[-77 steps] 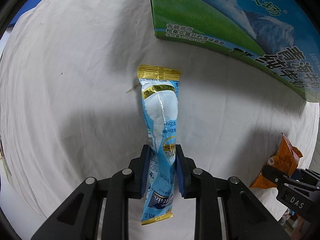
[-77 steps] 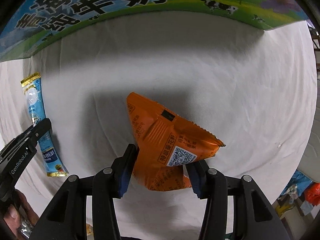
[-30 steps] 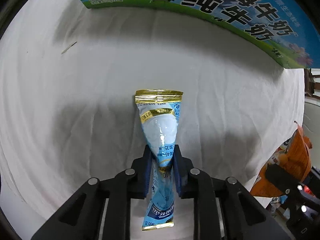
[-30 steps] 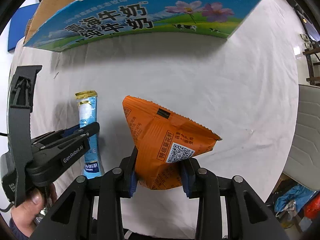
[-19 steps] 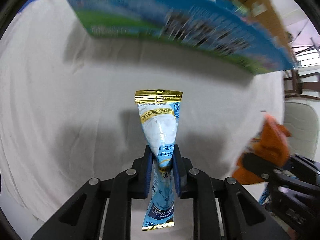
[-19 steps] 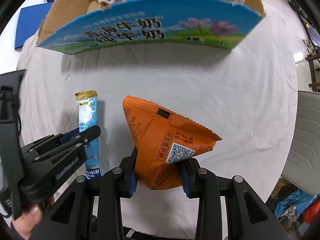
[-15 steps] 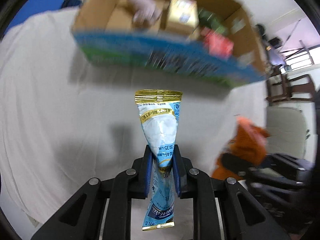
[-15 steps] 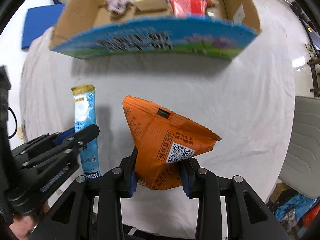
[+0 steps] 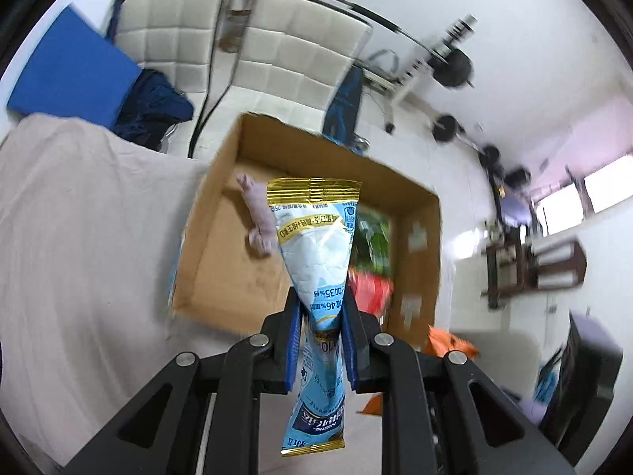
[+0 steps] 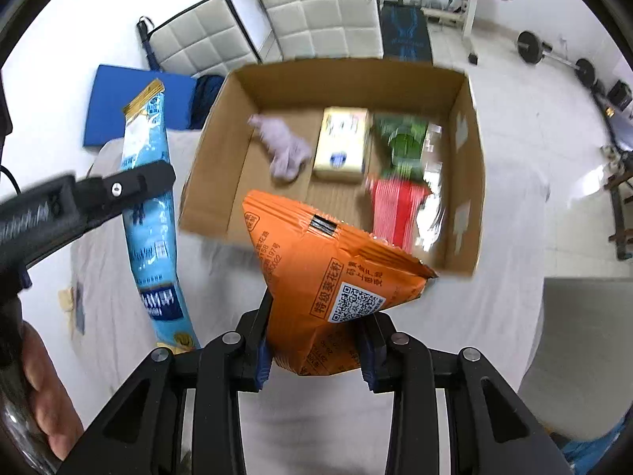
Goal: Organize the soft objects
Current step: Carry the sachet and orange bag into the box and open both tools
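Note:
My left gripper (image 9: 321,316) is shut on a long light-blue packet (image 9: 316,253) with gold ends, held in the air in front of an open cardboard box (image 9: 221,213). My right gripper (image 10: 316,336) is shut on an orange snack bag (image 10: 328,277), held above the box's near wall (image 10: 205,217). The blue packet (image 10: 148,213) and the left gripper's finger (image 10: 118,190) show at the left of the right wrist view. The orange bag's edge (image 9: 451,344) shows low right in the left wrist view.
The box holds a lilac soft toy (image 10: 283,150), a yellow pack (image 10: 342,146), a green packet (image 10: 403,146) and a red packet (image 10: 395,213). It stands on a white-clothed table (image 10: 510,237). White padded chairs (image 10: 324,8), a blue mat (image 10: 130,103) and gym weights (image 10: 530,43) lie beyond.
Both grippers have risen with their packets and tilted up, so the box's open inside and the room beyond now show instead of the tablecloth and the box's printed side.

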Demonstrator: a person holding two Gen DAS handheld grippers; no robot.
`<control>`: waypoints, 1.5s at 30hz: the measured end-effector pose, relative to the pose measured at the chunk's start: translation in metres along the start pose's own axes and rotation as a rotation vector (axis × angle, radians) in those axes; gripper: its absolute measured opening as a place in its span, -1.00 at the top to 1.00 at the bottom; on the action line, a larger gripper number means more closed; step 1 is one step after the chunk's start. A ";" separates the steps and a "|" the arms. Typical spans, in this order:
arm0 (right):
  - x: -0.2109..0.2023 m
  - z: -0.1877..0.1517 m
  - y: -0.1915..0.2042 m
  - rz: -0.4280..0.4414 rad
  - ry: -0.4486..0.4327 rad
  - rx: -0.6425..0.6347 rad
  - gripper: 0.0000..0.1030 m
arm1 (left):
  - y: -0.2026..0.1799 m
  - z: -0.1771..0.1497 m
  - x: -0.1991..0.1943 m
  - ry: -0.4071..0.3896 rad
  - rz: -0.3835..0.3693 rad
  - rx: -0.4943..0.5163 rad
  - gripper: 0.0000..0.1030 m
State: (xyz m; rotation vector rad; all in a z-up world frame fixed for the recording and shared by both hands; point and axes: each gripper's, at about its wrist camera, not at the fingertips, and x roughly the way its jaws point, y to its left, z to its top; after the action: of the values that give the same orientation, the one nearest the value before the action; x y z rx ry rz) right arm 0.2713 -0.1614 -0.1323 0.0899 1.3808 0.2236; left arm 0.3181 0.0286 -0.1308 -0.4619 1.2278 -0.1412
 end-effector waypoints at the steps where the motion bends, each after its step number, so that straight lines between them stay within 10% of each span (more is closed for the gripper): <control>1: 0.003 0.009 0.000 -0.013 -0.004 0.000 0.29 | 0.002 0.008 0.008 0.002 -0.006 -0.028 0.69; 8: 0.057 0.061 -0.001 -0.058 0.030 0.023 0.29 | 0.036 0.046 0.061 0.041 0.010 -0.190 0.69; 30: 0.175 0.070 -0.010 -0.036 0.213 0.007 0.26 | 0.046 0.051 0.124 0.184 0.108 -0.136 0.66; 45: 0.162 0.062 -0.033 -0.048 0.220 0.044 -0.03 | 0.034 0.029 0.099 0.156 0.257 0.029 -0.25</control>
State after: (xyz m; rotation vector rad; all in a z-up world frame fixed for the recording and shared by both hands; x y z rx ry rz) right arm 0.3636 -0.1555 -0.2825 0.0701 1.6055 0.1659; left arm 0.3742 0.0320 -0.2242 -0.2685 1.4257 0.0251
